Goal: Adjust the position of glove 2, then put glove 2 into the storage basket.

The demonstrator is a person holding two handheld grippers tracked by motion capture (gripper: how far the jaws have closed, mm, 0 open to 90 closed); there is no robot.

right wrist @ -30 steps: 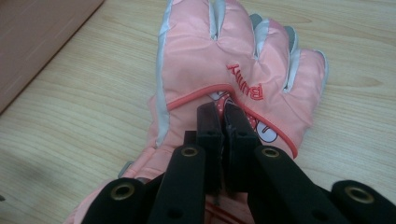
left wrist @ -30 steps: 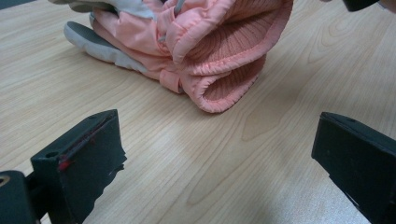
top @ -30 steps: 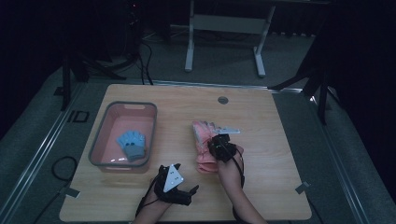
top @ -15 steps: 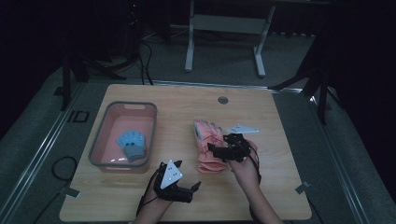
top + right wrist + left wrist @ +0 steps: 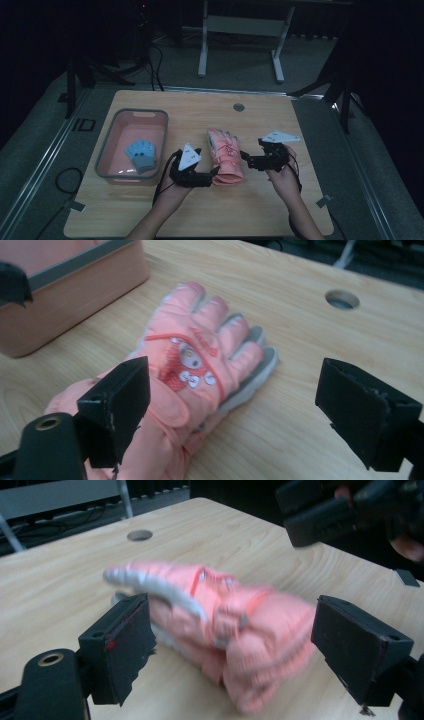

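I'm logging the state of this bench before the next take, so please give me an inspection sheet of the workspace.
Surface: wooden table, one round hole near the far edge.
Job's things: pink gloves stacked mid-table; blue glove inside the pink bin.
Clutter: nothing seen.
Grippers: left gripper open around the pink gloves' cuff end, jaws just closing; right gripper open beside them, jaws just opened, nothing between.
Cables: black cable trails from the left gripper.
Surroundings: dark floor, white stand behind.

In the middle of the frame we see a pink glove (image 5: 225, 630) lying on the wooden surface (image 5: 60, 580), between our left tongs' (image 5: 245, 650) parted jaws, which have just been closing. The other tongs (image 5: 345, 510) sit upper right.
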